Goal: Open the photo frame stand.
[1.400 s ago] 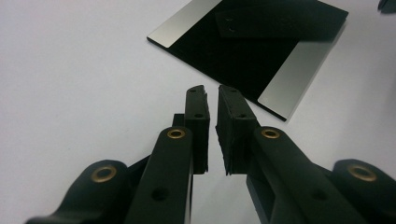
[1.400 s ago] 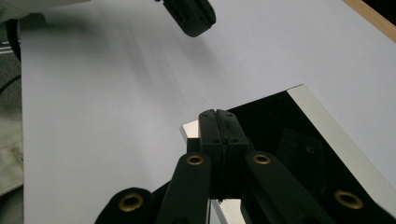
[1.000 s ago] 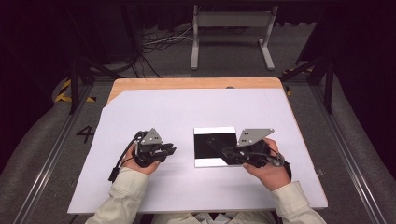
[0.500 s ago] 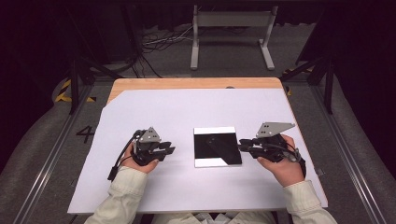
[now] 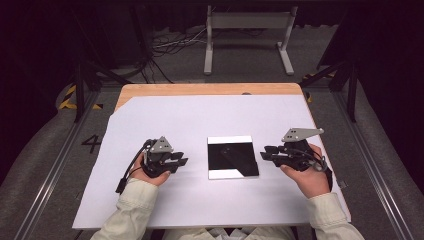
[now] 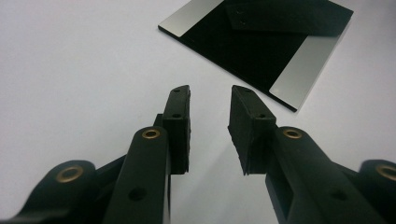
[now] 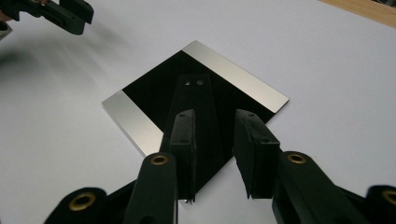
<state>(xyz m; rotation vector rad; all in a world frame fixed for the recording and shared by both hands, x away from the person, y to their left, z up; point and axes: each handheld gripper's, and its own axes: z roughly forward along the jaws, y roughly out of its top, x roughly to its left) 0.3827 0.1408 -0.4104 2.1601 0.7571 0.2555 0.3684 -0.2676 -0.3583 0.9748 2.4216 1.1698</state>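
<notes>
Here, left gripper (image 5: 181, 161) parted, jaws just opened wider, nothing between. Black mirror-like square plate (image 5: 233, 156) flat on the white-covered tabletop (image 5: 200, 115), between both grippers, touching neither. Right gripper (image 5: 266, 153) likewise parted, jaws just opened wider, empty, just beside the plate's edge.

High view: above the person's side, looking forward and down over the whole table (image 5: 150, 107).
Left gripper view: low, close, along its jaws toward the mirror tile (image 6: 261, 39).
Right gripper view: low, close, over the mirror tile (image 7: 154, 93).
Shared: the mirror tile (image 5: 232, 156), white sheet (image 5: 175, 125).
</notes>
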